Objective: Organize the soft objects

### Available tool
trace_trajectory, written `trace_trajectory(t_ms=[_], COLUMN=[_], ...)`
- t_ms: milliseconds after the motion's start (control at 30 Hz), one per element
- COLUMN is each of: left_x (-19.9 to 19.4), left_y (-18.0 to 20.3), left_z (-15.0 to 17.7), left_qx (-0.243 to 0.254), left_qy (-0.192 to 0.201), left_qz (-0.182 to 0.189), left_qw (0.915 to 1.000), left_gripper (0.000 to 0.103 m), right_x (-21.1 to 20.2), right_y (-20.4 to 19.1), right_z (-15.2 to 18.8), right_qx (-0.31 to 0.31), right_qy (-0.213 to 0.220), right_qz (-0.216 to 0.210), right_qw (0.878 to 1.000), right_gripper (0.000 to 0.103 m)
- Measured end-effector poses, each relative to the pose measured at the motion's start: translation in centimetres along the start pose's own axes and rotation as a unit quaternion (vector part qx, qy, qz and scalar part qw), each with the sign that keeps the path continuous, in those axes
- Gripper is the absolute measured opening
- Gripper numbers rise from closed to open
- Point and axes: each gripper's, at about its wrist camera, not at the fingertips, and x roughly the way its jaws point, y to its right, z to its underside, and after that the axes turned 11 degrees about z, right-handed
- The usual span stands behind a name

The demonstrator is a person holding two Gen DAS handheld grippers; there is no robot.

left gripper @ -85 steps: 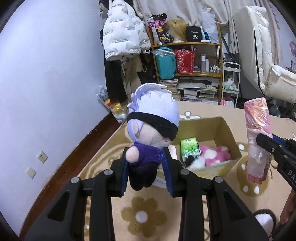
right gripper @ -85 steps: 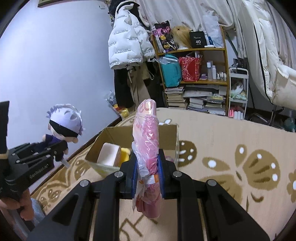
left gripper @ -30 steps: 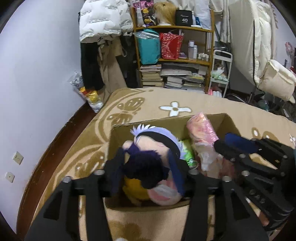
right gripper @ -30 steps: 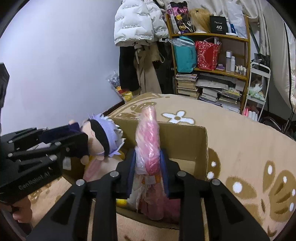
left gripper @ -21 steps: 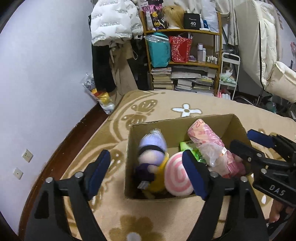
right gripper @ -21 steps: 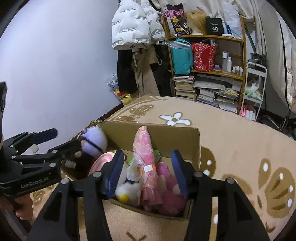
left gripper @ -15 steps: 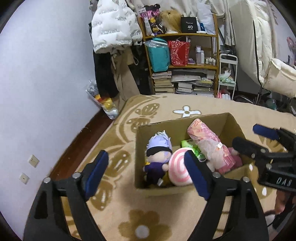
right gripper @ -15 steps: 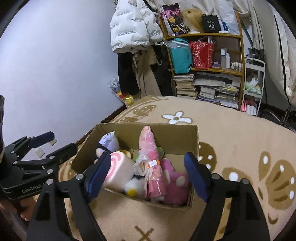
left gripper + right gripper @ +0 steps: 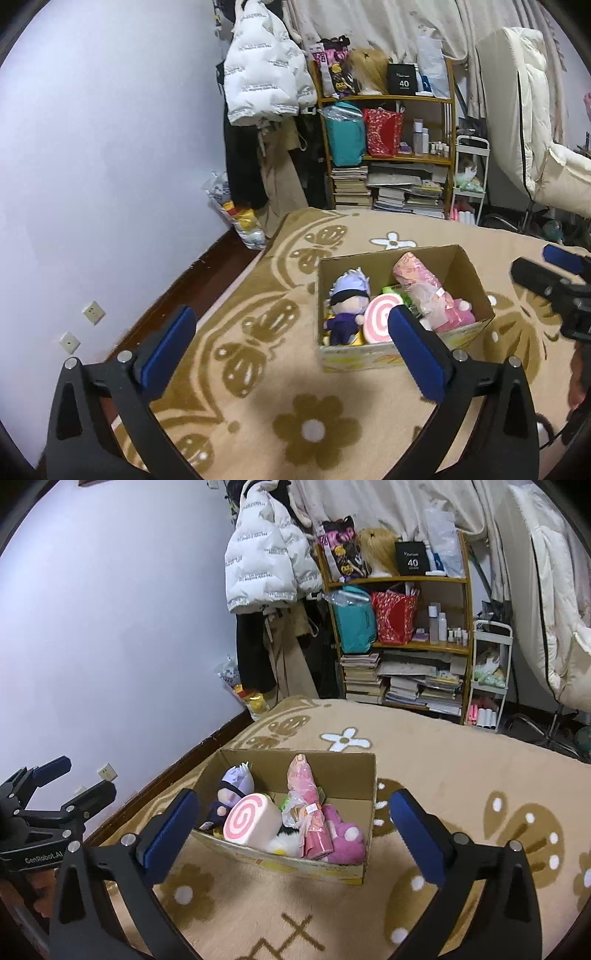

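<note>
A cardboard box stands on the flowered carpet. In it lie a lavender-haired plush doll, a pink swirl roll cushion, a pink wrapped bundle and a pink plush. My left gripper hovers above and short of the box, its jaws opening with nothing between them. My right gripper hangs likewise in front of the box, jaws opening and nothing held. Each gripper also shows at the edge of the other's view: the right gripper, the left gripper.
A wooden shelf with books and bags stands at the back, beside a hanging white jacket and a white cart. The wall and a dark floor strip run along the left. Carpet spreads around the box.
Both grippers opened, letting the doll and the pink bundle drop into the box. Both then drew back and upward, so the box looks smaller and farther away.
</note>
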Motion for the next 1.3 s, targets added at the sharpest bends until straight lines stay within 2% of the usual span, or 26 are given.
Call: trace_trajectory(t_ms=[233, 367, 600, 967, 1300], left_x=[-4.4, -6.7, -8.9, -8.6, -6.1], left_y=[-0.3, -0.3, -0.1, 0.1, 0.5], left_z=[1.0, 1.9, 3.5, 5.2, 6.5], left_qx=[0.008, -0.001, 0.000, 0.004, 0.018], left_qy=[0.019, 0.028, 0.036, 0.031, -0.008], left_qz=[-0.015, -0.011, -0.014, -0.016, -0.018], left_qw=[0.9997, 0.9995, 0.9992, 0.9994, 0.9996], left_gripper=[0.102, 0.102, 0.103, 0.102, 0.103], right_x=[-4.0, -6.5, -9.8, -10.6, -8.3], right_y=[0.7, 1.1, 1.7, 2.2, 2.4], right_z=[0.1, 0.0, 0.7, 4.4, 7.1], right_qx=[0.002, 0.002, 0.001, 0.003, 0.012], right_qy=[0.013, 0.028, 0.046, 0.038, 0.021], right_qz=[0.009, 0.015, 0.029, 0.041, 0.052], right_qw=[1.000, 0.999, 0.999, 0.998, 0.998], right_gripper=[0.103, 0.103, 0.103, 0.103, 0.103])
